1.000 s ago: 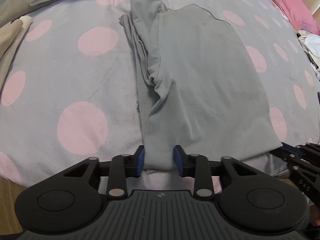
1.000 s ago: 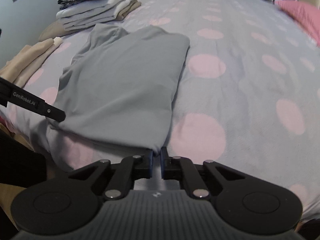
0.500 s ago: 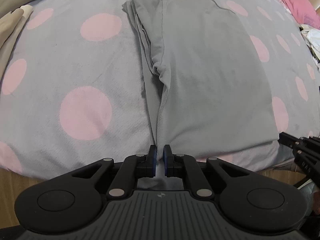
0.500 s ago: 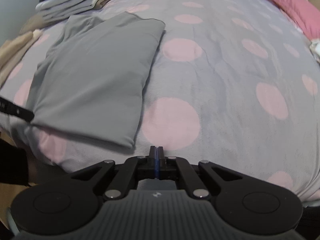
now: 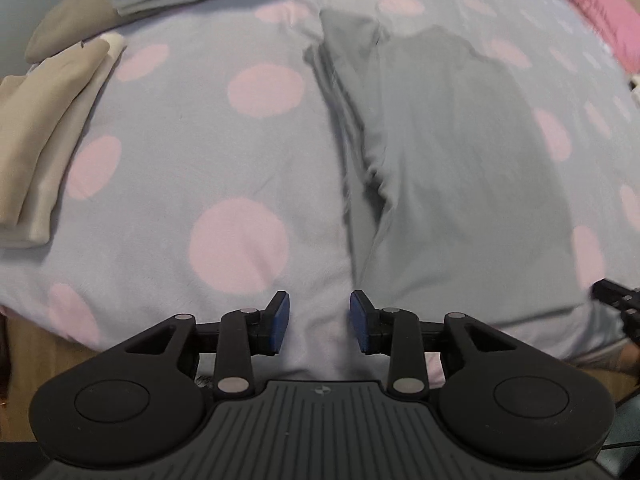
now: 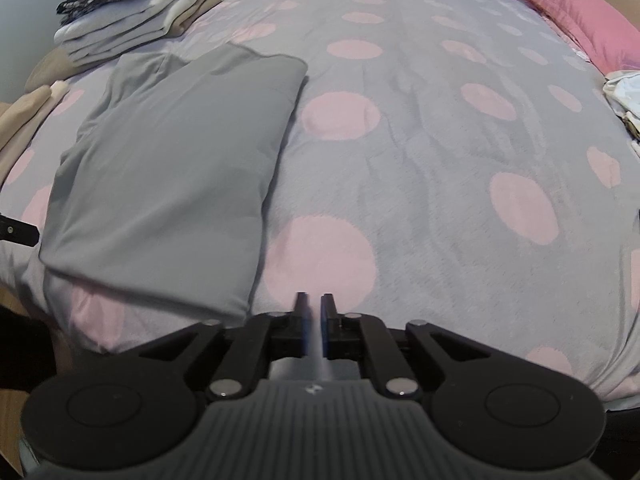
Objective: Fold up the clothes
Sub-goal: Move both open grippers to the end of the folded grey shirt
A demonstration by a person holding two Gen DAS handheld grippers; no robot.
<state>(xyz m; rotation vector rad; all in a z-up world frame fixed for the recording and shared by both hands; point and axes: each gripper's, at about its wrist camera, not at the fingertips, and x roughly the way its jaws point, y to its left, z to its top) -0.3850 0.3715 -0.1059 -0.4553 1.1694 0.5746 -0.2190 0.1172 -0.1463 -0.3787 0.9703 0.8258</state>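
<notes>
the grey garment [image 6: 172, 184] lies folded lengthwise on the bedspread [image 6: 420, 168], a grey cover with pink dots, its near end at the edge of the bed. the left gripper [image 5: 319, 322] hovers just short of that near end, beside the garment's bunched left edge, its jaws well apart with only bedspread showing between the blue pads. the right gripper [image 6: 314, 312] hangs just past the garment's near right corner, over a pink dot; its jaws are opening, a narrow gap between them and no cloth in it. beyond the garment, ahead and to the left of both grippers, sits a stack of folded clothes [image 6: 132, 20], and further left a beige folded pile [image 5: 44, 136]. far ahead on the right lies a pink pillow [image 6: 576, 20], with some white cloth [image 6: 624, 96] nearer.
</notes>
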